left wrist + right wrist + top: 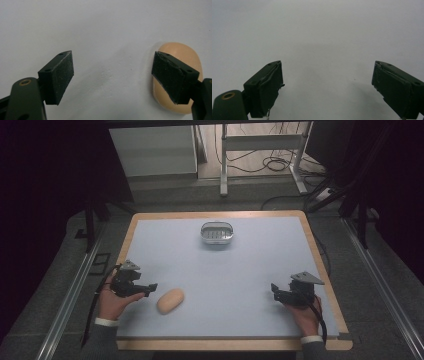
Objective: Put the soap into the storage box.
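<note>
A tan, egg-shaped bread roll [170, 300] lies on the pale blue mat near the front left. My left gripper [149, 289] is held just left of it, open, jaws pointing right at the roll. In the left gripper view the roll [183, 53] sits behind the right-hand jaw, outside the gap, and my left gripper [112, 77] holds nothing. My right gripper [274, 291] rests open at the front right of the mat, jaws pointing left. In the right gripper view my right gripper [327, 86] has only bare mat between its jaws.
A small oval metal tin [217, 232] stands at the back middle of the mat. The mat lies on a wooden-edged table [327, 270]. Beyond the table are table legs and cables on the floor.
</note>
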